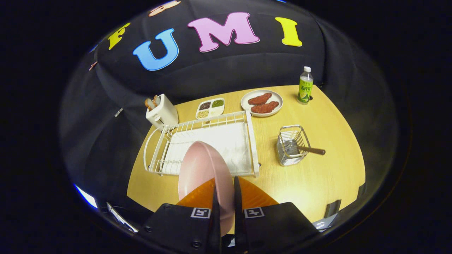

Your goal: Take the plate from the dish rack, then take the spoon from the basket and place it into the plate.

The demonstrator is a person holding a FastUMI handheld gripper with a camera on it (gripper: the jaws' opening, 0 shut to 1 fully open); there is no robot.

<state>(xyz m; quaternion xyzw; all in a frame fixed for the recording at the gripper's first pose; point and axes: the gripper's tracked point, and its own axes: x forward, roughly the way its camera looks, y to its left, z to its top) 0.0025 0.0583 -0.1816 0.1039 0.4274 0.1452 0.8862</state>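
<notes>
A pink plate [201, 169] stands on edge between my two orange fingers [197, 195], and my gripper [224, 188] is shut on its rim. The plate hangs over the near edge of the white dish rack [212, 141], hiding part of the rack's white mat. To the right of the rack stands a small wire basket [291, 144] on the wooden table [317, 176]. A spoon [307, 149] rests in the basket, its brown handle sticking out to the right over the basket's rim.
Beyond the rack stand a white toaster [162, 112] with bread, a divided dish of grains [210, 107] and a plate with two pieces of meat [262, 102]. A green-labelled bottle [305, 86] stands at the far right. Bare tabletop lies right of and before the basket.
</notes>
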